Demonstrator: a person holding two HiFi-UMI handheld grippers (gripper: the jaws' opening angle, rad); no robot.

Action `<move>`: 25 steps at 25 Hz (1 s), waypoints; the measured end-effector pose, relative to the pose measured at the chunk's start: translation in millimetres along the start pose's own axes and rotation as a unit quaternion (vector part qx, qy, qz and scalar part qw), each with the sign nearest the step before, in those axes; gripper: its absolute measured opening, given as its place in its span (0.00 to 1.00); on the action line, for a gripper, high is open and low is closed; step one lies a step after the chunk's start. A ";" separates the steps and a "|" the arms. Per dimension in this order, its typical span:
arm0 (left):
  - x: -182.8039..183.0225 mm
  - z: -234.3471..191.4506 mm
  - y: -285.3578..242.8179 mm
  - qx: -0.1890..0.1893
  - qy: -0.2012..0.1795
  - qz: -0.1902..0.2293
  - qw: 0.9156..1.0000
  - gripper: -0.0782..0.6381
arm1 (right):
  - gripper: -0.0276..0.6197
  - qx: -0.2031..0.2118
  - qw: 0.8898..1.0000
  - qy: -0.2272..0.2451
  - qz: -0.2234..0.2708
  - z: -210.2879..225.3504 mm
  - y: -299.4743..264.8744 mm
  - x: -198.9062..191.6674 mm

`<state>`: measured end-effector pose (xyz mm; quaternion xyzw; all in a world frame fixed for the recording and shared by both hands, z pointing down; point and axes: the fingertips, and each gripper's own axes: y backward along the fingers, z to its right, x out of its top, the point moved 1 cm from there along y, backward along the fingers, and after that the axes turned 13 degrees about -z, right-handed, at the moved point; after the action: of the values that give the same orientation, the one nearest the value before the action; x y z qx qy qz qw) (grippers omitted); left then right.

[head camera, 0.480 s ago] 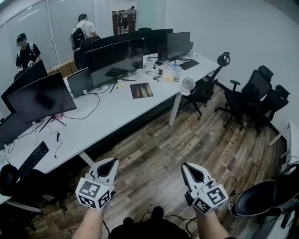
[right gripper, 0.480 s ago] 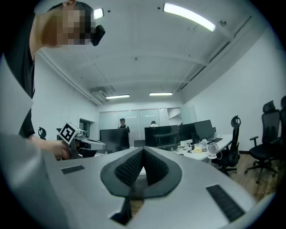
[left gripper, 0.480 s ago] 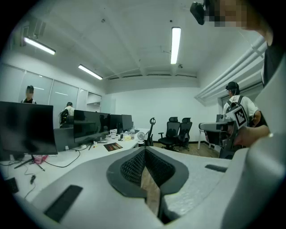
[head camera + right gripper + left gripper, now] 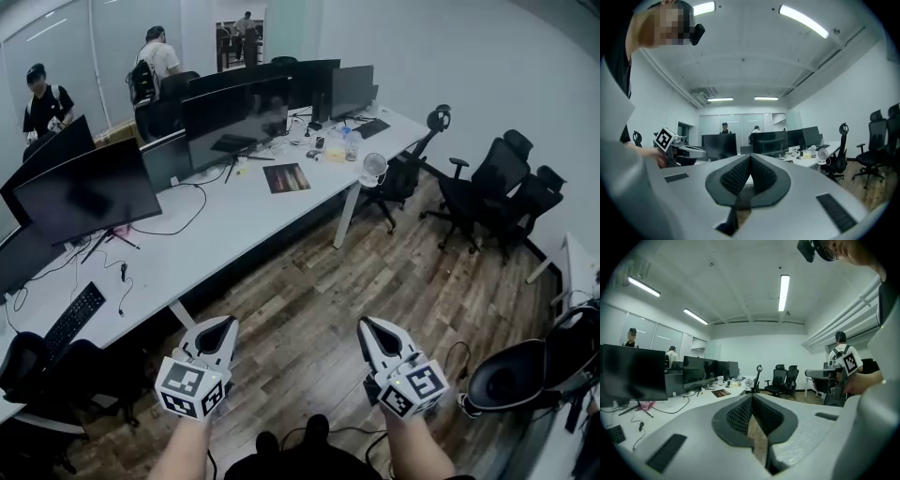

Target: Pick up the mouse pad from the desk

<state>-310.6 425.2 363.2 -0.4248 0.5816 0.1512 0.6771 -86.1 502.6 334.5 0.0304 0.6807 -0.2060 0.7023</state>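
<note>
At the near left a black keyboard (image 4: 70, 319) lies close to the near edge of the long white desk (image 4: 216, 230); that edge runs on a slant from near left to far right; a row of dark monitors (image 4: 89, 192) stands along the desk's far side, and two persons (image 4: 42, 94) stand beyond them. The left gripper (image 4: 227, 323) is held over the wooden floor (image 4: 375, 253), near the desk's edge but apart from it, jaws pressed together with nothing between them. The mouse pad (image 4: 286, 178), a dark printed rectangle, lies flat on the desk further along to the right, between the monitor feet and the near edge, well apart from both grippers; bare white desktop lies around it. Between the desk edge and the seats the floor is a wide open strip. The right gripper (image 4: 365, 323) is beside the left over the floor, jaws likewise closed and empty. A small white fan (image 4: 373, 169) sits at the desk's edge further right; black office chairs (image 4: 497, 187) cluster by the far right wall; another black chair (image 4: 525, 375) stands at the near right.
</note>
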 end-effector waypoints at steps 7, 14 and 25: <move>6.3 17.2 -33.2 -0.008 0.005 -0.003 1.000 0.12 | 0.05 0.001 1.000 -0.005 -0.005 30.4 4.9 -9.5; 29.3 55.2 -84.8 -0.008 0.009 -0.009 1.000 0.12 | 0.05 0.004 1.000 -0.013 0.009 96.7 23.5 -5.3; 58.3 111.7 -142.6 -0.018 -0.003 -0.020 1.000 0.12 | 0.05 0.009 0.999 -0.037 0.012 174.3 55.5 -13.2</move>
<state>-121.1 407.6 362.5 -0.4481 0.5679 0.1499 0.6740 97.0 500.2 346.5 0.0370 0.6523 -0.2044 0.7289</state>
